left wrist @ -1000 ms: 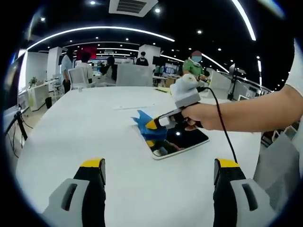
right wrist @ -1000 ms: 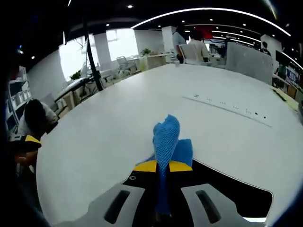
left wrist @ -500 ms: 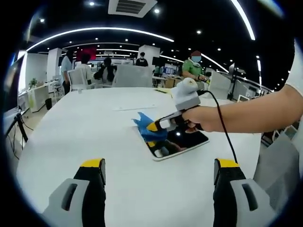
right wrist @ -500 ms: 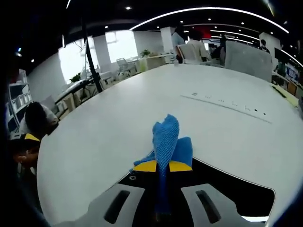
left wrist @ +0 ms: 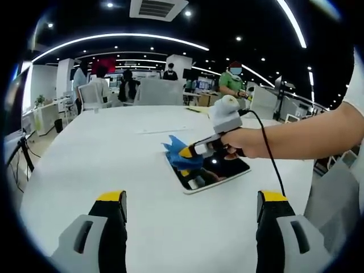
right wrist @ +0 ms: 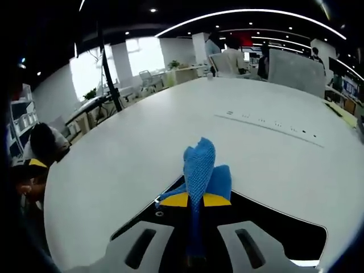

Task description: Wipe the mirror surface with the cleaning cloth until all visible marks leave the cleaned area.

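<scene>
Blue cloth (right wrist: pixel 200 170) pinched in right gripper (right wrist: pixel 195 199) jaws on mirror (left wrist: pixel 211 172), left gripper (left wrist: pixel 190 198) jaws wide, empty

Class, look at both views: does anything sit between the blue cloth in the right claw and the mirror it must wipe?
Nothing visible does. The right claw is shut on the cloth, already over the mirror at its edge on the white table.

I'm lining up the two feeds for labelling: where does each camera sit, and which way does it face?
Left gripper view: rides the open left gripper above the white table, facing the mirror; the person's forearm shows.
Right gripper view: rides the right gripper, low over the mirror, facing across the table.
Shared: the blue cloth, mirror, table.
</scene>
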Demonstrator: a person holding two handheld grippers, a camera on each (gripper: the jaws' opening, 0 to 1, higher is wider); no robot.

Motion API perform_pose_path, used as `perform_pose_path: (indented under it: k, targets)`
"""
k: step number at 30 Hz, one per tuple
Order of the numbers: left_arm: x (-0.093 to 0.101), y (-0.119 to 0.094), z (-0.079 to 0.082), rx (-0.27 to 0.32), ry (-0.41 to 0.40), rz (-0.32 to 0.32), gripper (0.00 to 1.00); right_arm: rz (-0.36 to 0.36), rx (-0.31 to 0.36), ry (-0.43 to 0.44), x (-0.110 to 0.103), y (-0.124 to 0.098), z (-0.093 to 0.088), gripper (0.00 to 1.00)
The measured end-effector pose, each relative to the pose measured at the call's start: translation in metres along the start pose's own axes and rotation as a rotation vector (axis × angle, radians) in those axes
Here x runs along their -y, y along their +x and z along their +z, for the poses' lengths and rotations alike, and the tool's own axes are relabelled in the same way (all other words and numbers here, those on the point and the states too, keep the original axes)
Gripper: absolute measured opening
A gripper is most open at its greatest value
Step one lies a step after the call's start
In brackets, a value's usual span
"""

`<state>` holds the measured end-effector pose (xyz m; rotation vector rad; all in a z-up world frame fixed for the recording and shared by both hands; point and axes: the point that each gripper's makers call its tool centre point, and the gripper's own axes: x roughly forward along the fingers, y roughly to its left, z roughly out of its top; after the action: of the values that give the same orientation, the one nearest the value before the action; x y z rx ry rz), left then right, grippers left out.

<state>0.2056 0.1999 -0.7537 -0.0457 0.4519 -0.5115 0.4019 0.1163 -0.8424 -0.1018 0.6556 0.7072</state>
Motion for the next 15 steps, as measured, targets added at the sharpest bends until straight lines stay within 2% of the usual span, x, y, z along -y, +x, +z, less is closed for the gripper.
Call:
perform_pose_path:
  k: [15]
  targets:
    - [0.0017, 0.0015, 0.0025, -0.003, 0.011, -0.007, 0.96, -0.014, 0.006, 0.011, 0.0074, -0.0063, -0.0022, 0.01]
